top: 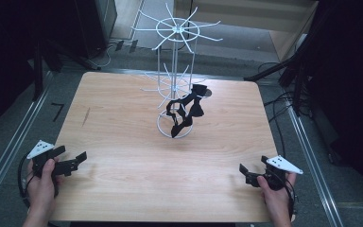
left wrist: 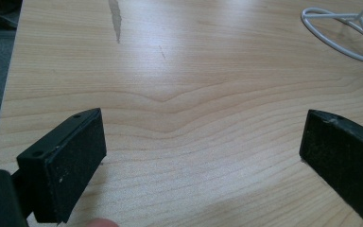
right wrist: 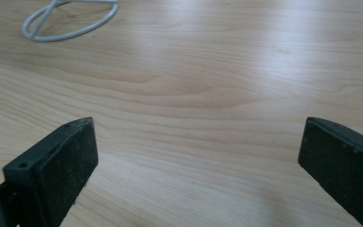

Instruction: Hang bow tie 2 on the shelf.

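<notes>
**Both claws wide open, stand waiting mid-table**

My left claw [top: 75, 160] sits low at the table's [top: 123, 142] near left corner, jaws spread wide over bare wood. My right claw [top: 248, 172] mirrors it at the near right, jaws gaping too. Well ahead between them, the white wire stand [top: 176, 71] rises upright, black eye masks [top: 185, 111] dangling from its lower hooks.
</notes>
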The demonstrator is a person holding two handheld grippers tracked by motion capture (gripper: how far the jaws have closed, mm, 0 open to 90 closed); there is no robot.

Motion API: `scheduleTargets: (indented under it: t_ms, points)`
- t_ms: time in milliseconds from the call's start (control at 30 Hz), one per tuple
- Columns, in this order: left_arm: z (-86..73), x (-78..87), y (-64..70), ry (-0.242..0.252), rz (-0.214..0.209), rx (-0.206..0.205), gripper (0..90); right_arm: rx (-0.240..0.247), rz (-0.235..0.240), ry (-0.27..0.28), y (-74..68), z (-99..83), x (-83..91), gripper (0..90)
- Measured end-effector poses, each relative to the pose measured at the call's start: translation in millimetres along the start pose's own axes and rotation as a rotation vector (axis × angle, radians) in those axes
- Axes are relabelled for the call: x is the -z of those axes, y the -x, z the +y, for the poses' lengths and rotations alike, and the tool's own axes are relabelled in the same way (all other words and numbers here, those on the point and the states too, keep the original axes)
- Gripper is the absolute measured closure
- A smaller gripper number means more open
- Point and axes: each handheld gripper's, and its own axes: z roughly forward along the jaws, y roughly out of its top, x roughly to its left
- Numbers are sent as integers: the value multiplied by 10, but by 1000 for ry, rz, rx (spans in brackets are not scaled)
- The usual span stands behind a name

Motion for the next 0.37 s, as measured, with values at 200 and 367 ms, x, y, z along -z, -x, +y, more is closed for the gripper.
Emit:
scheduleTargets:
  t_ms: [200, 367]
  points:
    - [1, -2, -2, -1, -1, 1, 16, -53, -28, 12, 180, -81, 97, 0]
    - [1, -1, -3, -1, -1, 1, 16, -109, -32, 38, 272, -102, 148, 0]
